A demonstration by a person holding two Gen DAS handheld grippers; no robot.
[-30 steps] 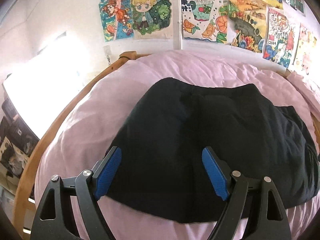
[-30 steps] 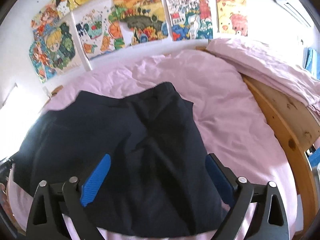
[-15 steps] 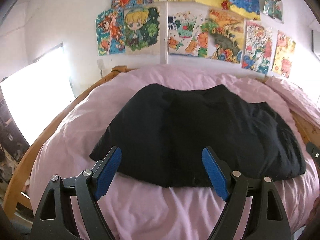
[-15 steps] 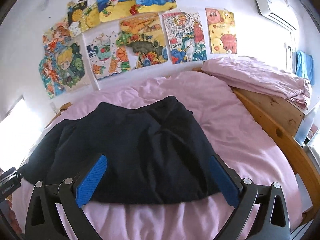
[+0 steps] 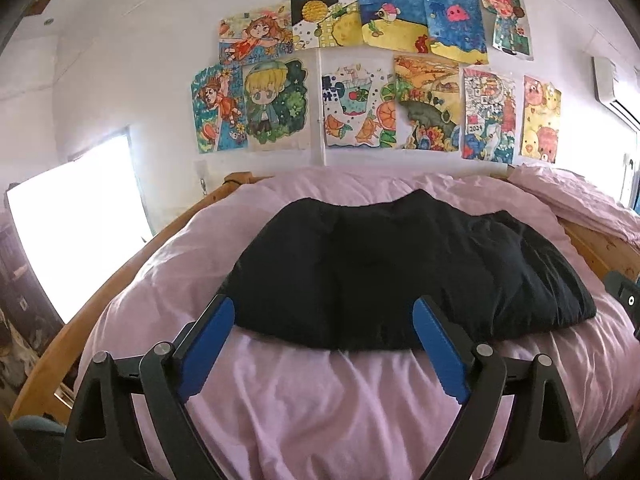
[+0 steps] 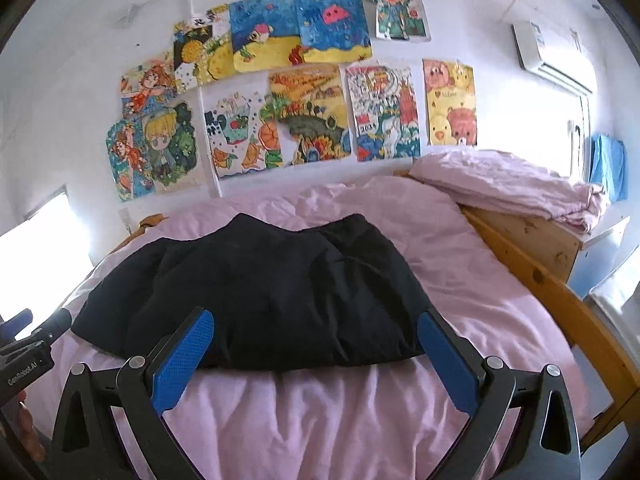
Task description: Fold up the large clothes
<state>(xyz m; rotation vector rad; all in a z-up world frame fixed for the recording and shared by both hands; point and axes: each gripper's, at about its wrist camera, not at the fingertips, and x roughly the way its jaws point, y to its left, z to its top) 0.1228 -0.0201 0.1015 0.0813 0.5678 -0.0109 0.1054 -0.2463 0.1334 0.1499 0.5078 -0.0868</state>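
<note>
A black garment [image 5: 400, 272] lies folded in a compact slab on the pink bedspread [image 5: 328, 408]; it also shows in the right wrist view [image 6: 264, 292]. My left gripper [image 5: 324, 320] is open and empty, held above the bedspread just short of the garment's near edge. My right gripper [image 6: 316, 334] is open and empty too, short of the near edge toward the garment's right half. The left gripper's body [image 6: 28, 348] shows at the left edge of the right wrist view.
The bed has a wooden frame [image 6: 560, 292] along its right side and a rail [image 5: 80, 320] on the left. A folded pink quilt [image 6: 512, 184] lies at the far right. Drawings [image 5: 360, 76] cover the back wall. A bright window [image 5: 68, 232] is at left.
Both grippers have pulled back and up from over the garment; it now lies farther away, with bare bedspread under the fingers. The garment has not moved.
</note>
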